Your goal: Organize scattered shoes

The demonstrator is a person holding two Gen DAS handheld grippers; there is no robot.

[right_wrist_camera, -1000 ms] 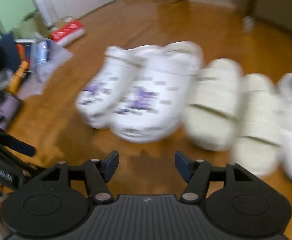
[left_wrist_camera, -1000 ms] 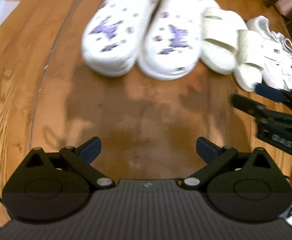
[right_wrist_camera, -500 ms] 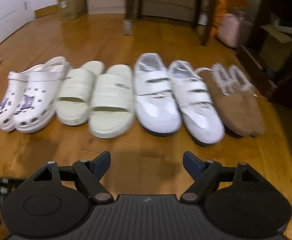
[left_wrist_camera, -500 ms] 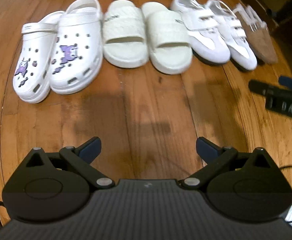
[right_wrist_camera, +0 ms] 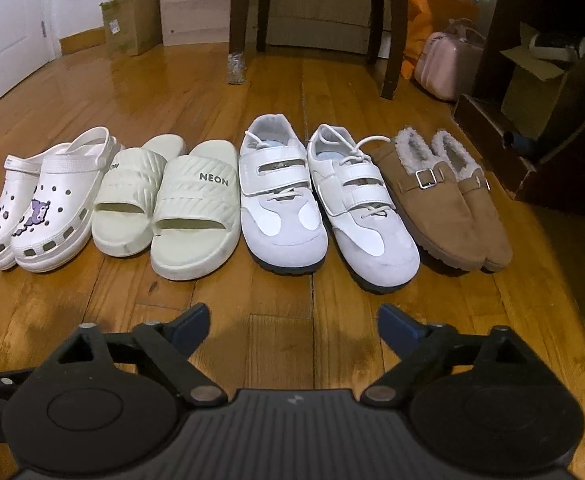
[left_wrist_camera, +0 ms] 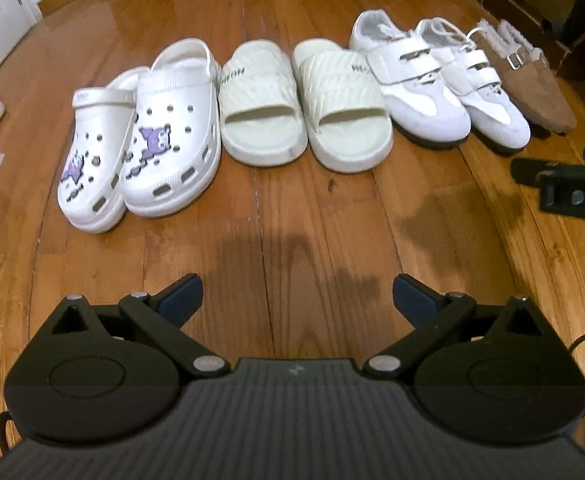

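Four shoe pairs in my row on wooden floor, clogs, slides, sneakers, brown slippers, left gripper fingers spread, empty, right gripper fingers opening, empty

floor: glossy wood | clogs: shiny plastic | slippers: matt brown suede, fleecy lining

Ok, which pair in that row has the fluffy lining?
The brown suede clogs at the far right end, with silver buckles. The white crocs, cream slides and white sneakers have none.
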